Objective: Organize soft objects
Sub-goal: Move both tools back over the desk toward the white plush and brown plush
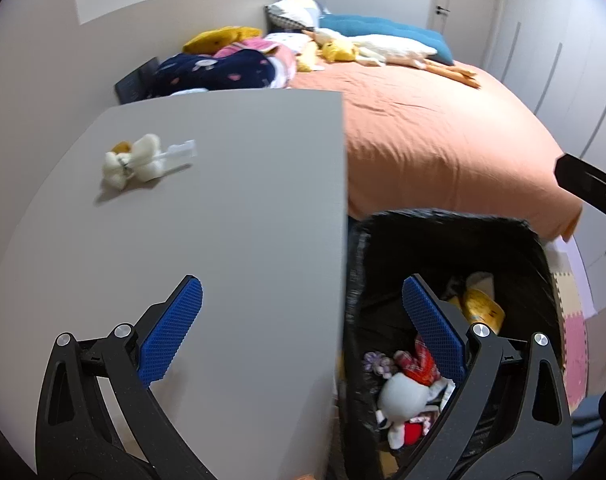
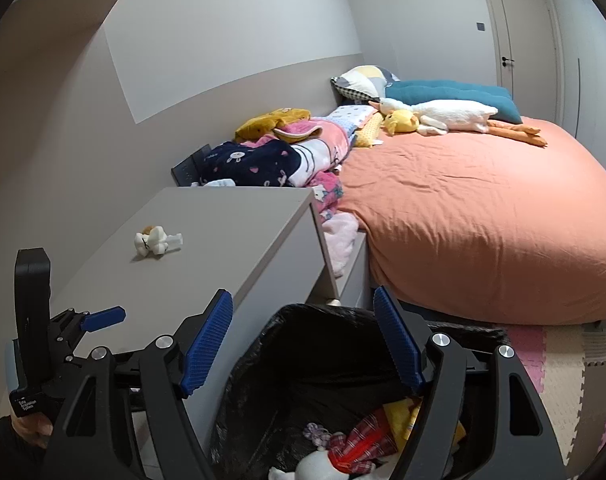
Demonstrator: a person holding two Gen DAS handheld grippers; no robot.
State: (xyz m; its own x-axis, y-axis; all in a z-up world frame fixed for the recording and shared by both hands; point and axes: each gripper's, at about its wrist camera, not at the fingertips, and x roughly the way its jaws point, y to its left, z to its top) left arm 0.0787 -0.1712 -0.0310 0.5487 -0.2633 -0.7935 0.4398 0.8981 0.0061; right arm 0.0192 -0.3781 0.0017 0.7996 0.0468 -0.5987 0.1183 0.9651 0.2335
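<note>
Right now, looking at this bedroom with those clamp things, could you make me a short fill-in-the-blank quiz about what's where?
1. The small white plush toy lies on the grey ____.
2. The bin beside the table is lined with a ____ bag.
3. The bed has an ____ cover.
4. Both the left gripper and right gripper stand ____, holding nothing.

Missing words: table; black; orange; open
</note>
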